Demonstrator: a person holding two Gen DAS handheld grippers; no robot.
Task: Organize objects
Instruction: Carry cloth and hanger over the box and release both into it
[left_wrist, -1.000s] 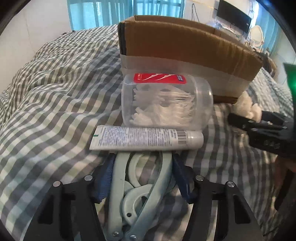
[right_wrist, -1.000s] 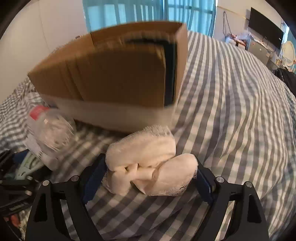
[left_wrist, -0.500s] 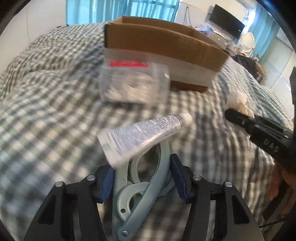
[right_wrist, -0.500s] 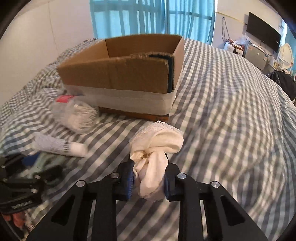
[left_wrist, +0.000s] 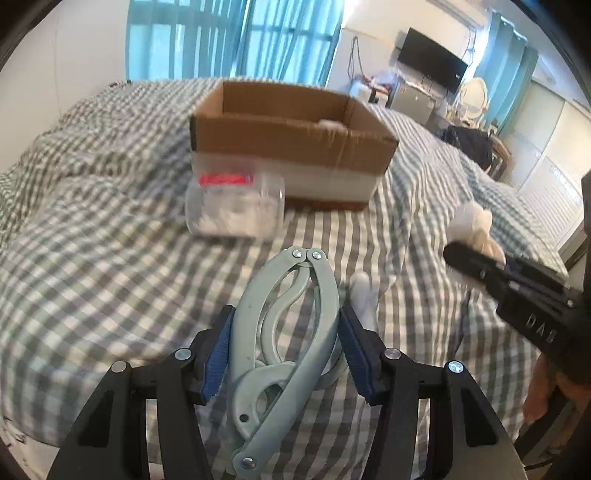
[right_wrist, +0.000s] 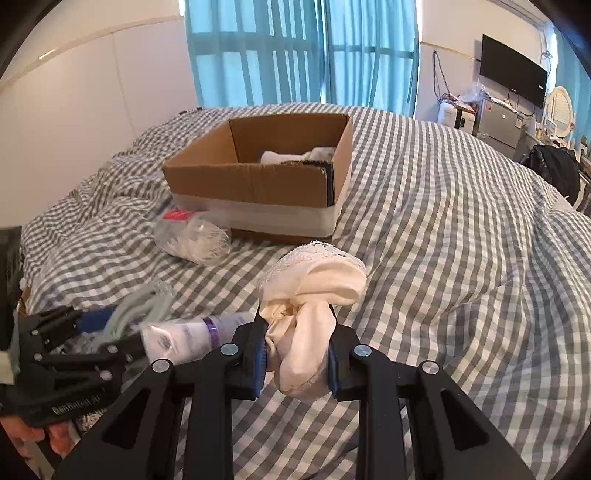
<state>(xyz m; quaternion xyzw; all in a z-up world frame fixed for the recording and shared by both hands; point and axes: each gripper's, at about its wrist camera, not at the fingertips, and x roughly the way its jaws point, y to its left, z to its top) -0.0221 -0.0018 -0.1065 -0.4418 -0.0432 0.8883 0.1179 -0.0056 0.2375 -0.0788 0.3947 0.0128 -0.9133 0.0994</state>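
My left gripper (left_wrist: 285, 326) is shut on a pale blue-green folding hanger (left_wrist: 314, 295) and holds it above the bed. A white tube (left_wrist: 364, 295) lies just right of it on the cover, mostly hidden; the right wrist view shows the tube (right_wrist: 184, 336) beside the left gripper (right_wrist: 99, 332). My right gripper (right_wrist: 297, 352) is shut on a cream cloth bundle (right_wrist: 314, 280) with a lace edge, lifted off the bed. Ahead stands an open cardboard box (right_wrist: 251, 181) with white items inside. A clear jar (right_wrist: 192, 236) with a red label lies in front of the box.
Everything rests on a bed with a grey-and-white checked cover (right_wrist: 443, 240), rumpled at the left. Teal curtains hang behind the bed, and a TV (right_wrist: 513, 74) and furniture stand at the far right. A person's hand (left_wrist: 543, 398) shows at the lower right.
Both grippers have risen. The left lifted the hanger off the bed and the tube slid off it. The right closed on the cloth bundle and raised it.
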